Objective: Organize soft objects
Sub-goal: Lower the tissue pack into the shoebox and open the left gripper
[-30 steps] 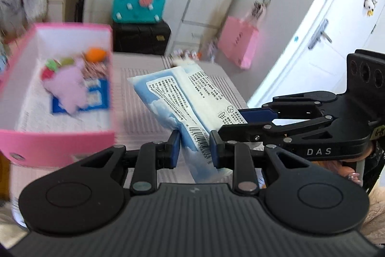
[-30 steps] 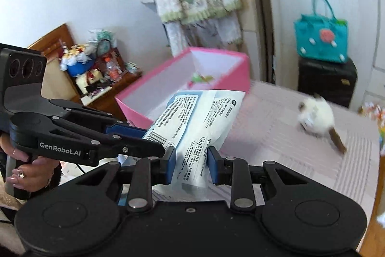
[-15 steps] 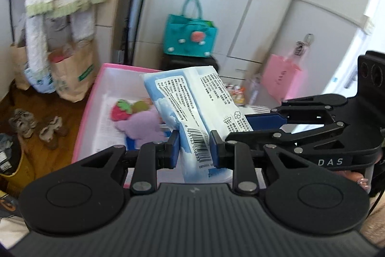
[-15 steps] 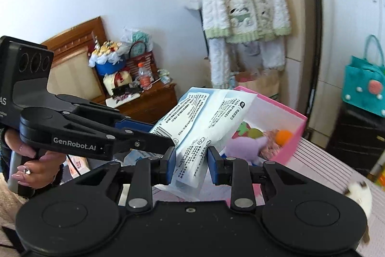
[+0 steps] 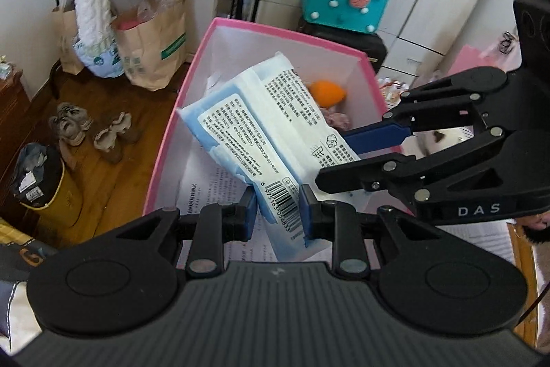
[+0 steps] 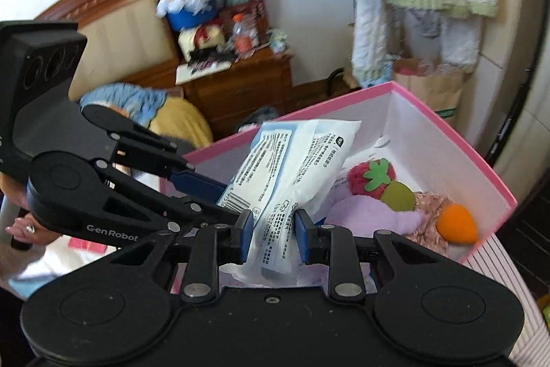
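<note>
Both grippers, left (image 5: 277, 212) and right (image 6: 271, 238), pinch one soft pack (image 5: 271, 133) at its near end, over the pink box (image 5: 161, 160). It looks light, squashy and slippery; the sealed edges seem the best hold.

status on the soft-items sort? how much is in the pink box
Done: strawberry plush, purple plush and orange sponge lie in the pink box. In hand: both hand-held grippers, left and right, hold the tissue pack over it. Left: release it.
</note>
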A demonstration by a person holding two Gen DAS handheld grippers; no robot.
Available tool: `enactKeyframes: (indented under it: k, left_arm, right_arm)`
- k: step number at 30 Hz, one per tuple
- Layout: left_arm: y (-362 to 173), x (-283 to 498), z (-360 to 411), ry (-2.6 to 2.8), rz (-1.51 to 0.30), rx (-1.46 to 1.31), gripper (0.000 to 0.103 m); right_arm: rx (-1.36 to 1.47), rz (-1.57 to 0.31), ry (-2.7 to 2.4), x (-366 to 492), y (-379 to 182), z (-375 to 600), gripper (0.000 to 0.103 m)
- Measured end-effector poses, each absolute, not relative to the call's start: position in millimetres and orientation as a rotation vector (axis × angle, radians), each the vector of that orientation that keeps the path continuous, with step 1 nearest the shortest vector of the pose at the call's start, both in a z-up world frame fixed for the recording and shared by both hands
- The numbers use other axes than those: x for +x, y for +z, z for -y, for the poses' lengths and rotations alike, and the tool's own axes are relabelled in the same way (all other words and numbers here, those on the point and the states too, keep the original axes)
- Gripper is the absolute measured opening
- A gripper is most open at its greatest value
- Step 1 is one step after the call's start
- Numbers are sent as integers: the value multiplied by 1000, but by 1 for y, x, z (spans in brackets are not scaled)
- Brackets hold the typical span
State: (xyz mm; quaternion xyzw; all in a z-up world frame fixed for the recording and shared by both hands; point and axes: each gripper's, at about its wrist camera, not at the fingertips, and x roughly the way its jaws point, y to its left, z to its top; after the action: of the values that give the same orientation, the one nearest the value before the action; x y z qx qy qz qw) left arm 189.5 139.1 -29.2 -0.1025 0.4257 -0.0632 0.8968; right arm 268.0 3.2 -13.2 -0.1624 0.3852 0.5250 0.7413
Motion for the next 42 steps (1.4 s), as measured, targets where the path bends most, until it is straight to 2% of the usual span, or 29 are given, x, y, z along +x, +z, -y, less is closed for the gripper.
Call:
enactKeyframes:
  k: [8,19,31,42]
  left_arm:
    - [-38,183,-140,-169,-907,-285,24]
    - [-51,194,-131,-139,-978,-245,24]
    - [-55,202,-118,-338,-1085,-351,24]
    - [-47,195,-127,-263,-1015,-245,24]
  right_arm:
    - [-401,-914,1235,280,-20,-3,31]
    - [-564,-991,1299,297,-44,-26,31]
    - [-734,-1009,1372,308,-51,-40,31]
    - [-695,-1094,1301,302,-63,-38,31]
